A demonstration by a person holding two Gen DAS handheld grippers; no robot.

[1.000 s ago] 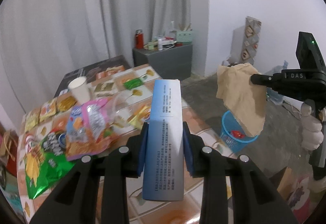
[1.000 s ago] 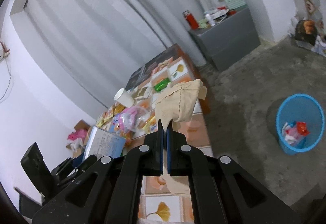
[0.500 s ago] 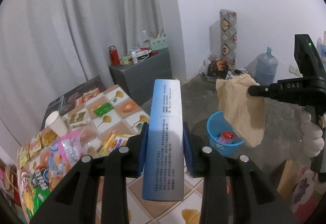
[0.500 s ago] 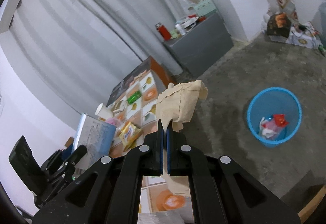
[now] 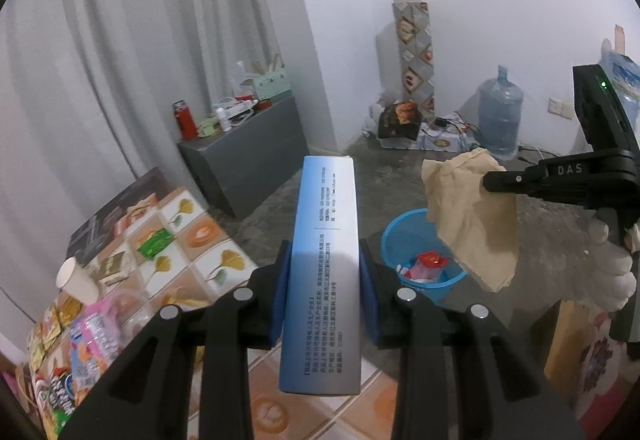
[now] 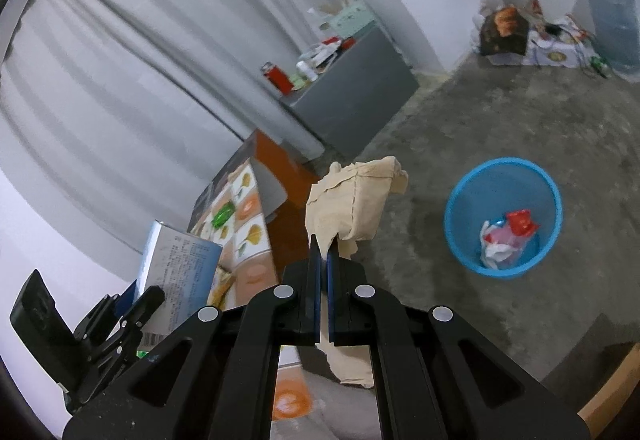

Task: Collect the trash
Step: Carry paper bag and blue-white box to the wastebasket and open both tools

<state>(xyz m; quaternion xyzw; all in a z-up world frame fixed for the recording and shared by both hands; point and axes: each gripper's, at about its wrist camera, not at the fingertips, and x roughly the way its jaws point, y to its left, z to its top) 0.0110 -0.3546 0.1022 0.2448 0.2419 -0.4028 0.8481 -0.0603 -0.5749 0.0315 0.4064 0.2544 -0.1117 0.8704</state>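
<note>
— That tall box point(image 5: 325, 280) in the left gripper point(image 5: 324, 292): card, is it?

— Smooth printed card, faint sheen. The gripper is matt black plastic, with blue rubbery pads point(image 5: 278, 296).

— And the tan thing point(image 6: 354, 203) in the right gripper point(image 6: 322, 260)?

— Crumpled paper, dull and creased.

— The blue bin point(image 6: 503, 216)?

— Plastic mesh, with shiny wrappers point(image 6: 506, 238) in it, on a rough concrete floor point(image 6: 520, 119).

— The table point(image 5: 188, 240)?

— Glossy patterned covering; foil-bright snack bags point(image 5: 72, 352) at its near left corner, beside a matt paper cup point(image 5: 76, 280). Soft grey cloth curtain point(image 5: 140, 59) behind.
</note>
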